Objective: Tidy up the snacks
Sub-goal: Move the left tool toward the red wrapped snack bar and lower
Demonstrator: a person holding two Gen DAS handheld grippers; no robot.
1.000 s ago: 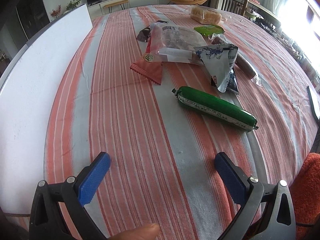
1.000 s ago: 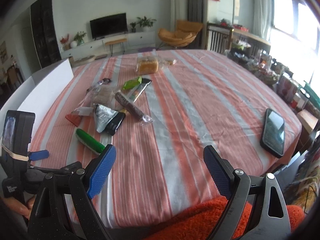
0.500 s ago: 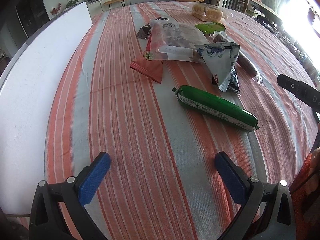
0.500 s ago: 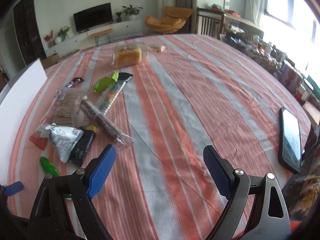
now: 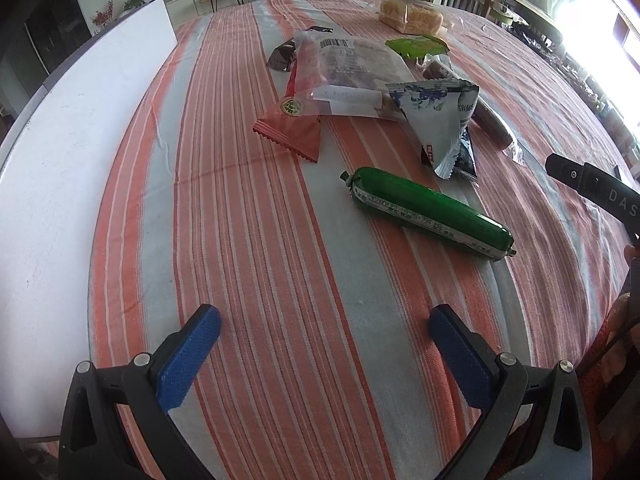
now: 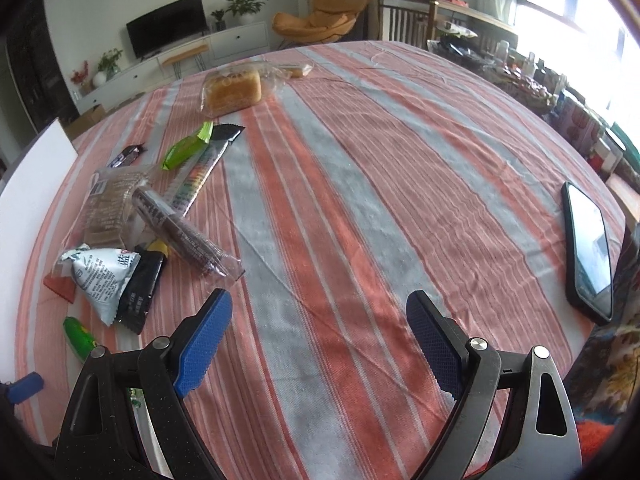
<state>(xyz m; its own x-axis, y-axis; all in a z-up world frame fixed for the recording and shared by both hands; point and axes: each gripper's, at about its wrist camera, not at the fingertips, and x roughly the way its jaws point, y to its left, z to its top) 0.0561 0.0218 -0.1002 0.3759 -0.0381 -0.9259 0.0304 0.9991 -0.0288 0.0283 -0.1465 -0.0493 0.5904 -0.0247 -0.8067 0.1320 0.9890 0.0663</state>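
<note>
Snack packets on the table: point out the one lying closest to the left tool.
The green sausage stick. It lies alone on the striped cloth, just ahead of the open left tool; the other packets are piled farther back.

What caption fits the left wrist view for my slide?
Open left gripper faces a green sausage and scattered snack packets.

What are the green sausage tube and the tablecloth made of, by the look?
Green sausage tube: likely thin plastic film, glossy; it shows sharp highlights, printed text and a crimped end. Tablecloth: woven fabric, matte, with visible weave, creases and red, grey and white stripes.
</note>
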